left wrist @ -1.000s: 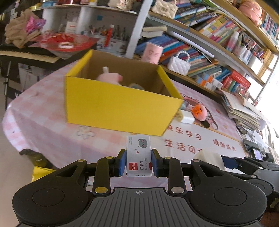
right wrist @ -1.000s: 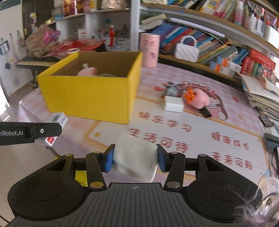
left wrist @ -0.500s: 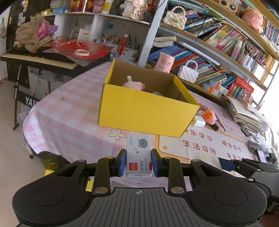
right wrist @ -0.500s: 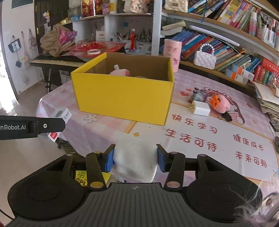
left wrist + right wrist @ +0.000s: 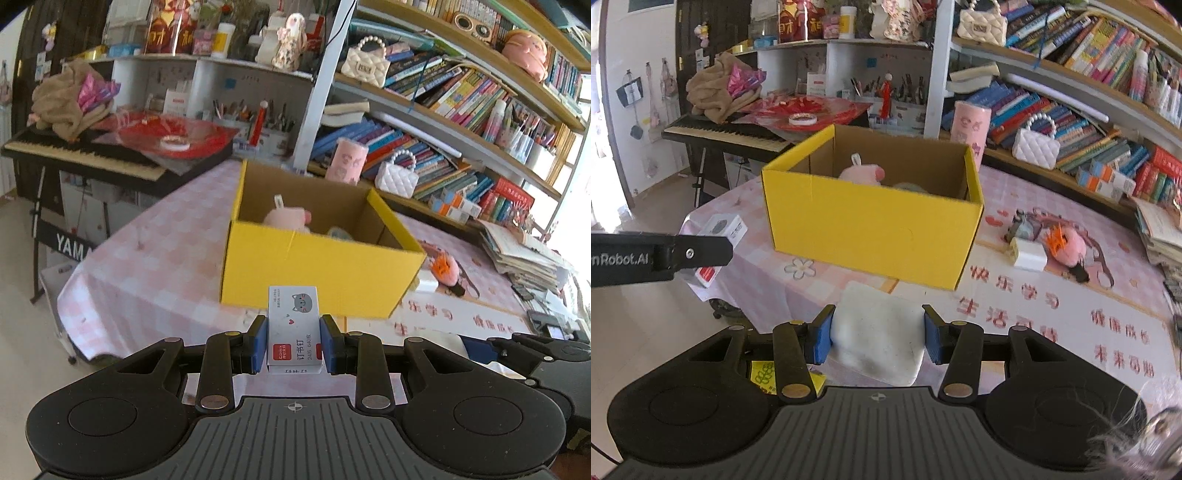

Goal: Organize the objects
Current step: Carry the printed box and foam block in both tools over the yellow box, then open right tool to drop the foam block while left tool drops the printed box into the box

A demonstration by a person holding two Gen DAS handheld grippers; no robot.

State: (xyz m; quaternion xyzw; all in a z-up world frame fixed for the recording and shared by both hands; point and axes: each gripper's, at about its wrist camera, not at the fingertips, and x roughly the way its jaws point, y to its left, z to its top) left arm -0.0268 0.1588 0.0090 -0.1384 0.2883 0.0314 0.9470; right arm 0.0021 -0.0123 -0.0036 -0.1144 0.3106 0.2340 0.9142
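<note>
Staple box (image 5: 293, 328) in left tongs (image 5: 293, 345), short of yellow box (image 5: 317, 273) rim

Around one yellow box (image 5: 871, 229) there were two grippers, the left gripper (image 5: 294, 344) and the right gripper (image 5: 878, 334). One pink plush (image 5: 862, 173) lay inside the box. Beyond it stood one pink cup (image 5: 971, 127) and two white quilted handbags (image 5: 1036, 146).

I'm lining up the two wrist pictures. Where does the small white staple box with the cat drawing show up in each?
Left wrist: staple box at bottom centre, clamped in the left tool.
Right wrist: staple box at the left edge, behind the left tool's finger.
Shared landmark: yellow cardboard box.
</note>
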